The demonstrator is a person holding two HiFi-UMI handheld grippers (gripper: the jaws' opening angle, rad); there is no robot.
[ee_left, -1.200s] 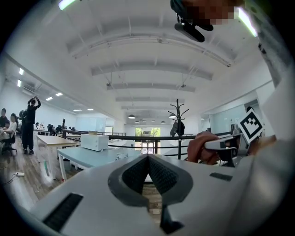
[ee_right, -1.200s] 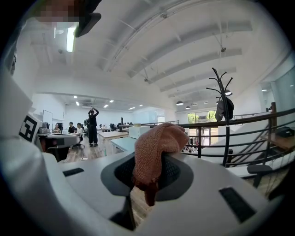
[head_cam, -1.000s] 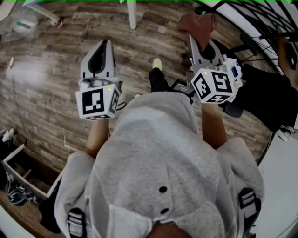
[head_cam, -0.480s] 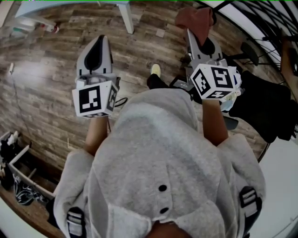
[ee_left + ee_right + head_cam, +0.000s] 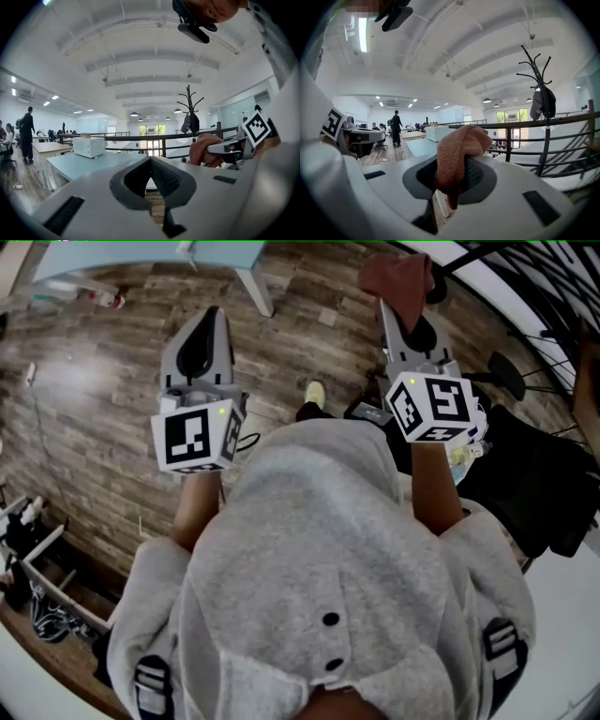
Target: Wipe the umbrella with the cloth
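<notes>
My right gripper (image 5: 392, 320) is shut on a reddish-brown cloth (image 5: 398, 276), which hangs bunched over its tips (image 5: 457, 147). The left gripper (image 5: 212, 317) is held level beside it, shut with nothing between its fingers (image 5: 151, 164). In the left gripper view, the right gripper and the cloth (image 5: 206, 149) show at the right. Both grippers are held out over a wooden floor. A black fabric mass (image 5: 530, 460) lies at the right; I cannot tell whether it is the umbrella.
A pale blue table (image 5: 246, 276) on white legs stands just ahead, with a white box (image 5: 88, 146) on it. A black railing (image 5: 543, 124) and a coat stand (image 5: 189, 108) lie beyond. People (image 5: 26, 133) stand far left. A crate with cables (image 5: 37, 568) sits near my left.
Both grippers have travelled together across the floor, so the blue table has come closer at the top. The cloth stays in the right gripper, and the left stays shut.
</notes>
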